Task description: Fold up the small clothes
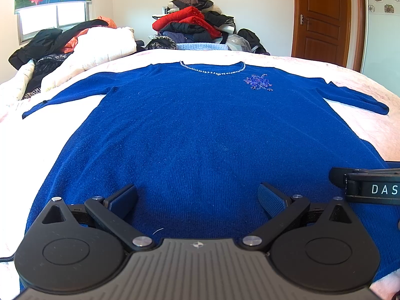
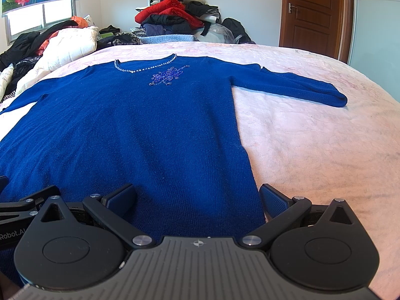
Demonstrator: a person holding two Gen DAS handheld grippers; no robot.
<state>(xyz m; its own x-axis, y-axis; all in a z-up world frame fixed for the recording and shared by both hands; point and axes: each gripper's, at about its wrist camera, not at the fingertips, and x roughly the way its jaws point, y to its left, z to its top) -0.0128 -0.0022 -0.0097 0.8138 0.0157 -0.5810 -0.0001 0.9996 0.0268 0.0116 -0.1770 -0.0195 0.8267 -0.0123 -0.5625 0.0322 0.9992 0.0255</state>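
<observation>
A blue knit sweater (image 1: 195, 130) (image 2: 130, 125) lies flat and face up on the pink bedspread (image 2: 312, 135), both sleeves spread out, with a beaded neckline and a beaded flower (image 1: 258, 82) (image 2: 167, 75) on the chest. My left gripper (image 1: 197, 200) hovers open over the sweater's hem, nothing between its fingers. My right gripper (image 2: 197, 200) is open too, straddling the hem's right edge, its right finger (image 2: 273, 200) over the bedspread. Part of the right gripper (image 1: 370, 187) shows at the right edge of the left wrist view.
A heap of clothes (image 1: 195, 25) (image 2: 175, 15) is piled at the far side of the bed. White and black bedding and garments (image 1: 75, 47) (image 2: 50, 42) lie at the far left. A wooden door (image 1: 322, 17) (image 2: 312, 10) stands at the back right.
</observation>
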